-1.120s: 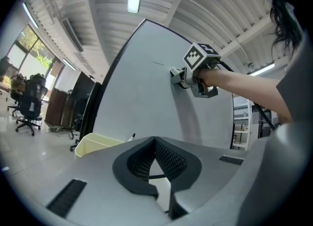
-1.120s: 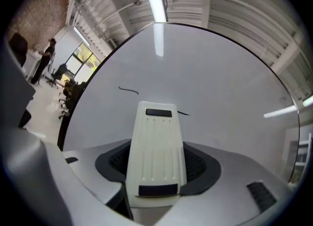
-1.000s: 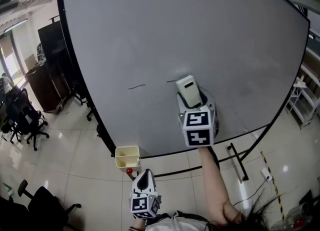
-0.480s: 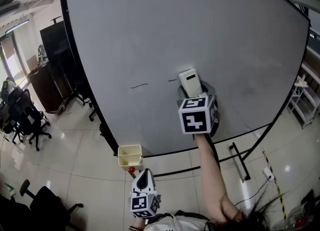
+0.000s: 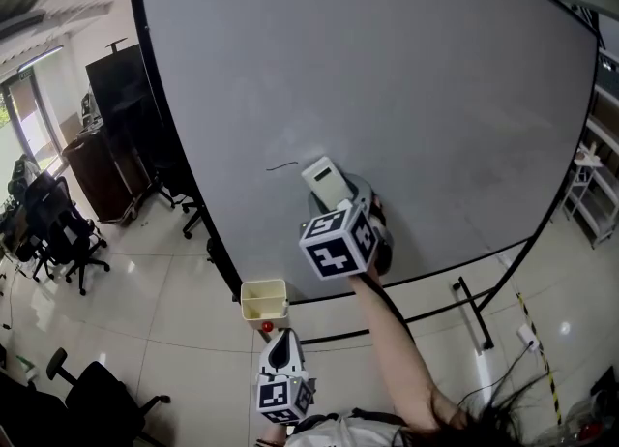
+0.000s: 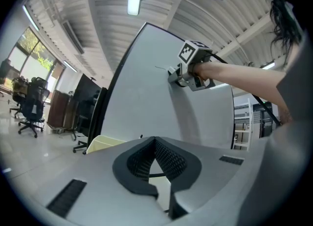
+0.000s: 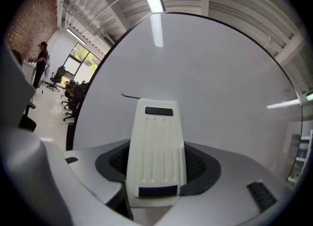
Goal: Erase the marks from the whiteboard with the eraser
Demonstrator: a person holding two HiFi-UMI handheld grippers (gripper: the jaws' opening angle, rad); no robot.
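against the whiteboard [image 5: 406, 68], right gripper [image 7: 157, 167] clamps white ribbed eraser [image 7: 156, 139].

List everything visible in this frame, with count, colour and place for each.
whiteboard: one, white with black frame, standing on the floor ahead
pen mark: one short dark line, on the board left of the eraser
eraser: one, white, against the board, in the right gripper
bin: one, pale yellow, at the board's lower edge
small red thing: one, just below the bin; too small to name
office chairs: several, black, far left
dark cabinet: one, left of the board
shelving: one unit, white, far right
left gripper: jaws together, empty, held low
right gripper: clamped on the eraser
forearm: one, bare, behind the right gripper
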